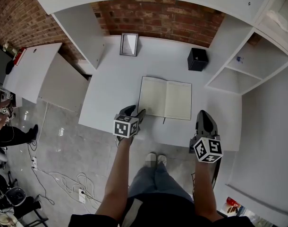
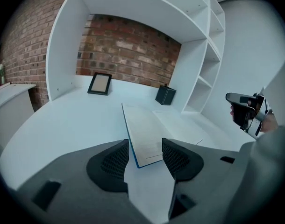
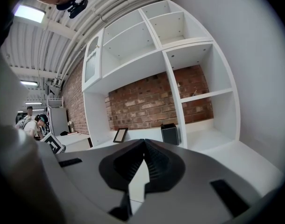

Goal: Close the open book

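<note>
An open book [image 1: 165,98] with blank cream pages lies flat on the white desk [image 1: 111,89]. My left gripper [image 1: 135,112] is open at the book's near left corner. In the left gripper view that blue-edged corner of the book [image 2: 143,136] sits between the two spread fingers, and I cannot tell whether they touch it. My right gripper [image 1: 204,115] is shut on nothing, over the desk's front edge just right of the book. In the right gripper view its pads [image 3: 149,160] meet at the tips.
A small picture frame [image 1: 129,44] leans against the brick wall at the back. A black box [image 1: 198,59] stands back right. White shelf compartments [image 1: 238,70] rise to the right of the desk and a side panel [image 1: 82,32] to the left. Cables lie on the floor [image 1: 59,183].
</note>
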Available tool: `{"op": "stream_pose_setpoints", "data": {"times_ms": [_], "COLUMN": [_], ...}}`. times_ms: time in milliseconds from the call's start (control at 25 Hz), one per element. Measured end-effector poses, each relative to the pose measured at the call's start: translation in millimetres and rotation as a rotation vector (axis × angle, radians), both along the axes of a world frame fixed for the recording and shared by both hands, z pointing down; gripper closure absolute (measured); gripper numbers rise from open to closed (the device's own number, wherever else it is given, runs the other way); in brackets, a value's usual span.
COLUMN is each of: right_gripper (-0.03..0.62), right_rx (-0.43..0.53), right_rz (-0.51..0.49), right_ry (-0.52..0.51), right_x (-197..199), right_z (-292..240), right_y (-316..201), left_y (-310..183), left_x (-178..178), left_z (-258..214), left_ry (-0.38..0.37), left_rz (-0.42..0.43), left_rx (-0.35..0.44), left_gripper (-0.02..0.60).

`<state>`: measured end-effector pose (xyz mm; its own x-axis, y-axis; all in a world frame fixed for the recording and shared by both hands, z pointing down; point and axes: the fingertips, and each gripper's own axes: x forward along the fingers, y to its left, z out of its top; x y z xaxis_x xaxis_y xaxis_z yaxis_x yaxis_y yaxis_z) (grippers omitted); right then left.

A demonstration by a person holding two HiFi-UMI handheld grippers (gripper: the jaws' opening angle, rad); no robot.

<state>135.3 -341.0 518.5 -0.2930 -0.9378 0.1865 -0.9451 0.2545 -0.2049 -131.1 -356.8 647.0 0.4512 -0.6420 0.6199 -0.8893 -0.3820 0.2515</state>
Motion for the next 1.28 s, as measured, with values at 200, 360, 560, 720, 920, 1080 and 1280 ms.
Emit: {"op": "stream_pose_setpoints", "data": {"times_ms": [200,360,560,720,920,1080,1280], "right_gripper": [0.595,0.595,0.595,0.595,0.595,0.595,0.595], "right_rx": [-0.002,-0.004,-0.011,-0.012,-0.018,-0.023,-0.020], "right_rz": [0.002,0.001,0.003,0.008,0.013,0.016,0.022], "right_ry": [-0.010,-0.013,-0.013,-0.010,-0.013,-0.015,-0.018], "right_x": [0.7,-0.9,-0.7,0.7,2.4,3.9,4.5], "right_z": [1.0,1.6,3.9,4.2,9.0,11.3,8.8], "right_y": [-11.1,-16.9,-20.0,-21.6,-20.8,-18.6,-15.9], "left_y": [-2.4,-3.9,-3.4,-4.2,-5.5,-6.5,-7.8], "left_x": [1.2,-2.0,1.7,3.3,0.6,0.2,7.1], "left_z": [14.5,22.7,29.6,27.7,23.3,11.2,-14.2], "left_ry": [0.035,0.056,0.079,0.078,0.087,0.095,0.106], "left_rz": [-0.014,-0.029,-0.020,-0.019,-0.031,-0.041,-0.028], "left_rx": [-0.096,-0.157,-0.202,-0.190,-0.166,-0.126,-0.061], "left_gripper": [0.388,0.388,0.388,0.394,0.427,0.470,0.515]}}
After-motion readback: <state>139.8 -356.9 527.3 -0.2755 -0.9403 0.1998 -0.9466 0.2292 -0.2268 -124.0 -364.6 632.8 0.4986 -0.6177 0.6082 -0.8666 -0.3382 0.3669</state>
